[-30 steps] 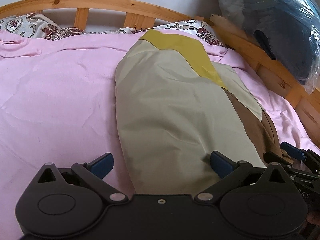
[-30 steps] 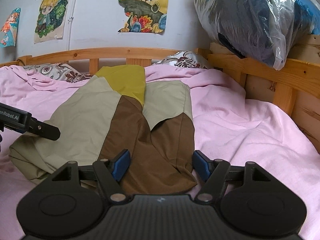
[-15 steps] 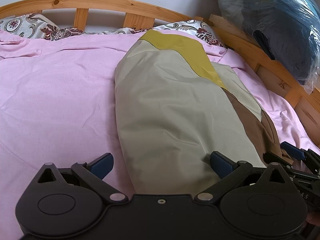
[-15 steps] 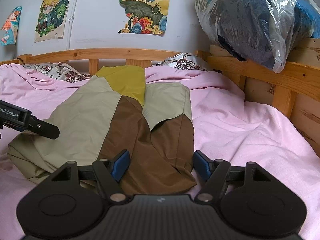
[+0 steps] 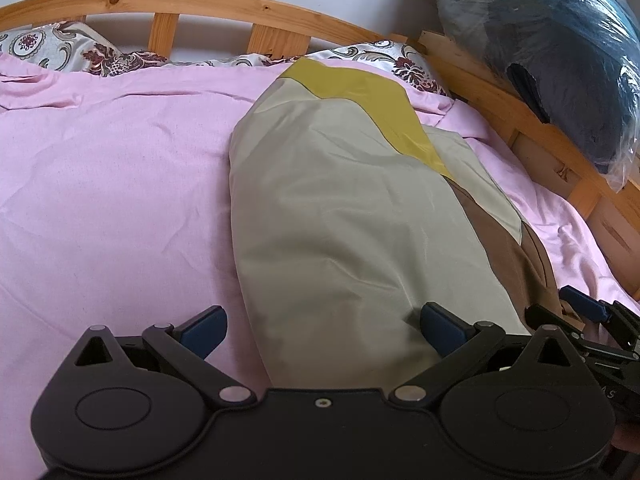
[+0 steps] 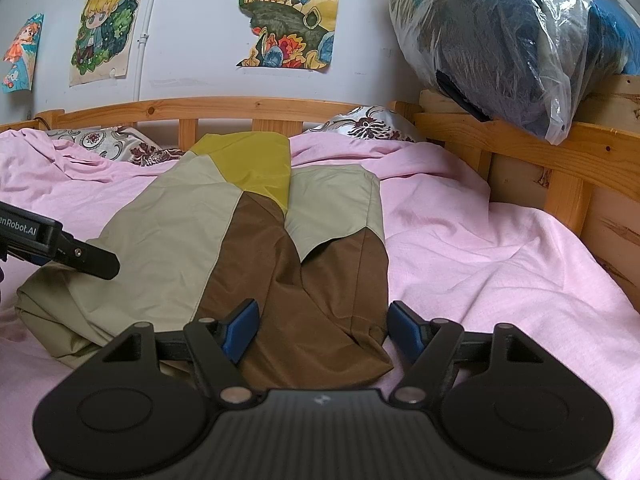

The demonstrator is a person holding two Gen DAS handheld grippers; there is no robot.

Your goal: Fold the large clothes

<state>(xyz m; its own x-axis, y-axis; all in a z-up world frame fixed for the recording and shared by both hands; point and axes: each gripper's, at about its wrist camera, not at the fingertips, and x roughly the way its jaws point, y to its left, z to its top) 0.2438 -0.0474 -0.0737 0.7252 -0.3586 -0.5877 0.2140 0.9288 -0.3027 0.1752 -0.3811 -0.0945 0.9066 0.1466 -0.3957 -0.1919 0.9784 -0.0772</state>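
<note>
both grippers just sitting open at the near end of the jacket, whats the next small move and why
Probably lower both and close on the near hem. The left gripper stands open over the beige half of the jacket, the right gripper open over the brown half, and neither pinches cloth. The garment lies long and narrow on the pink sheet, so lifting the near end toward the yellow end would halve it.
</note>
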